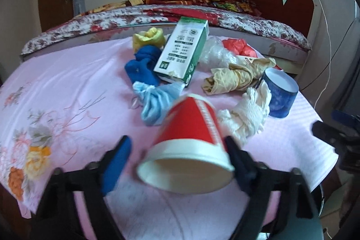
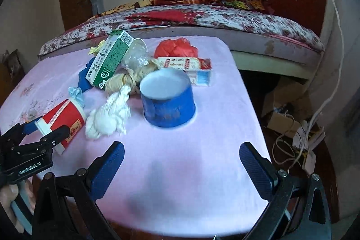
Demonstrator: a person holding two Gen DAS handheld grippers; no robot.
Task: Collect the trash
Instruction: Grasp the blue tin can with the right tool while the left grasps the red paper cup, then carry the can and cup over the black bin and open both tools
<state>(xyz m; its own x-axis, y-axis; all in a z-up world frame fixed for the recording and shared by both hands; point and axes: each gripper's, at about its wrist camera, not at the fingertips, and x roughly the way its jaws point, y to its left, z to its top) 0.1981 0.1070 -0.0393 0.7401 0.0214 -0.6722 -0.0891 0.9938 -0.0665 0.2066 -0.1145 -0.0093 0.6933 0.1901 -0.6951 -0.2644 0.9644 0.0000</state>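
— Red paper cup (image 1: 189,141) lies on its side near the tabletop's (image 2: 202,150) front left corner, mouth toward the left gripper (image 1: 177,161).
— Grip?
— Jaws straddle it, one pad touching, not clamped. Close gently on the rim end; paper crushes.
— Right gripper (image 2: 182,168)?
— Spread apart, empty, short of the blue tub (image 2: 167,102).
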